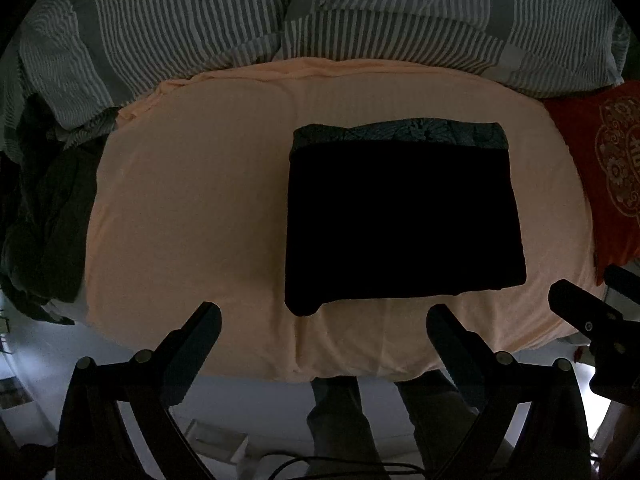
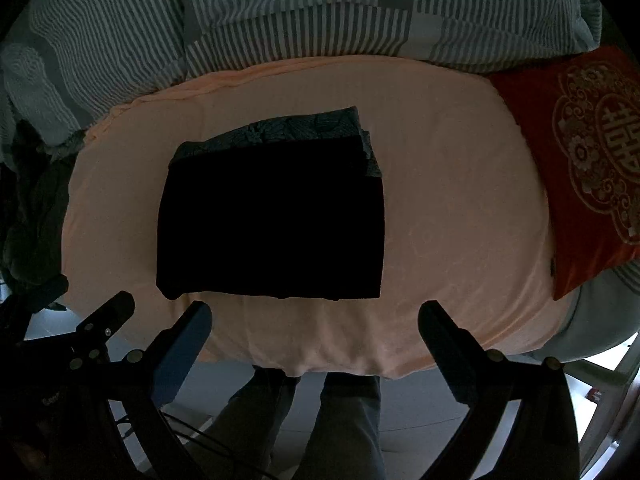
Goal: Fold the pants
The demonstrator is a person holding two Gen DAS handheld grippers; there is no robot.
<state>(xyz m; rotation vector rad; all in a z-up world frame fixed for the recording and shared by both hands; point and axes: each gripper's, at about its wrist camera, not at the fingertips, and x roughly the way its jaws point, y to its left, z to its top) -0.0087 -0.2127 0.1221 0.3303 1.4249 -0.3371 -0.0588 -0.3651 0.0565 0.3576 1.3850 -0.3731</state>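
Pants: black pants folded into a flat rectangle (image 1: 404,224) lie on the peach fitted sheet (image 1: 192,208); they rest on a teal patterned folded cloth (image 1: 400,130) whose far edge shows beyond them, and in the right wrist view that cloth also shows along the pants' right far corner
Left claw: black two-finger left gripper (image 1: 324,316) hangs over the near edge of the bed with its jaws spread wide and nothing between them; the pants lie just beyond its fingertips and to the right of its centre line, not touching; the near left corner of the pants sits between the two fingers in the left wrist view
Right claw: black two-finger right gripper (image 2: 314,314) is also spread wide and empty; the pants lie just beyond it and to the left, their near edge close to the left finger but apart from it
Side by side: the right gripper's finger shows at the right edge of the left wrist view; the left gripper's finger shows at the left edge of the right wrist view
Far side: grey and white striped duvet (image 1: 280,16) bunched along the far edge of the sheet
Right side: red cushion with a gold ornament (image 2: 580,152) lies on the sheet, well apart from the pants
Left side: dark green crumpled fabric (image 1: 44,216) at the bed's left edge
Near side: person's legs in dark trousers (image 2: 320,420) stand on the pale floor against the bed
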